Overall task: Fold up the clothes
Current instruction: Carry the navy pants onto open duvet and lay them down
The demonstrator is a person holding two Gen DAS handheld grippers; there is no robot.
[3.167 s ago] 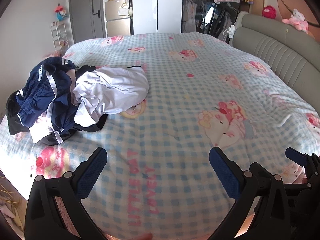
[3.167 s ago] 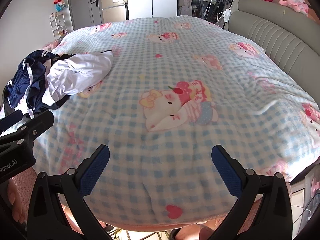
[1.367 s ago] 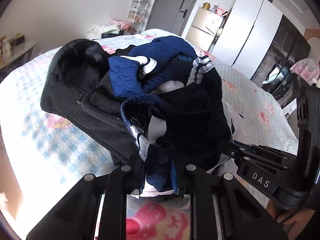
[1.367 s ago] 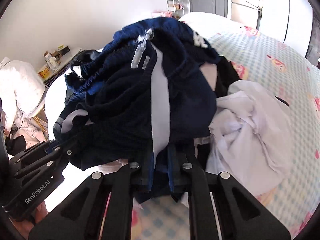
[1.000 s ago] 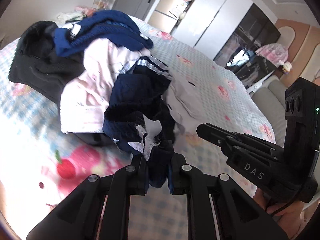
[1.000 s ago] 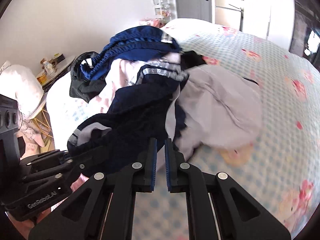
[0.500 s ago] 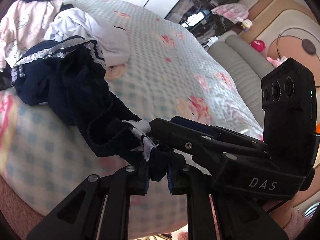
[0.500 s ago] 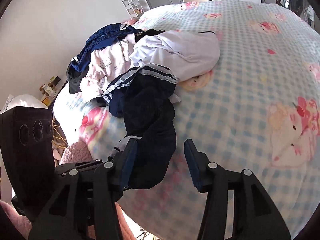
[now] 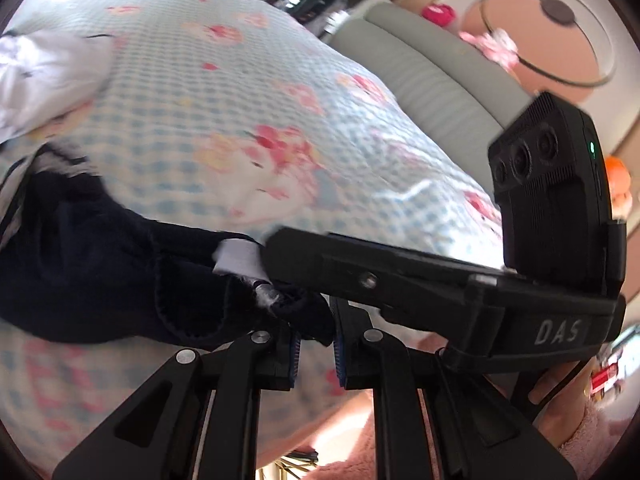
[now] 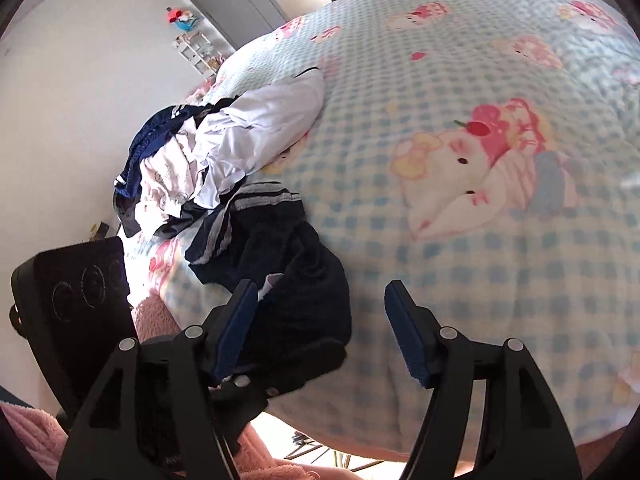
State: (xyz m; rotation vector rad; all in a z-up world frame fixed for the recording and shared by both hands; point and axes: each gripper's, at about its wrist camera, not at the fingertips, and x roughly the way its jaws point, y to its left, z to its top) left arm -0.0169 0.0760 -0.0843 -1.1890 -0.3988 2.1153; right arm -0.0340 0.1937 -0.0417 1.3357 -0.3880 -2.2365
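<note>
change: dark navy white-striped garment (image 10: pixel 288 264), a second ago in the heap of clothes (image 10: pixel 208 168), now lies apart on the blue-checked cartoon bed cover (image 10: pixel 480 260) | left hand-held gripper (image 9: pixel 314 340) clamped on its edge | right hand-held gripper (image 10: pixel 320 328) has let go, jaws spread | meaning: likely ready for spreading | containers: none

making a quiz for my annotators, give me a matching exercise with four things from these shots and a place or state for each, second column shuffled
Things:
1. left gripper
2. right gripper
3. navy garment
4. white garment

States or places:
A. lying in the pile farther up the bed
B. open, holding nothing
C. shut on dark cloth
D. stretched from the pile to the bed's near edge

Pairs: 1-C, 2-B, 3-D, 4-A
</note>
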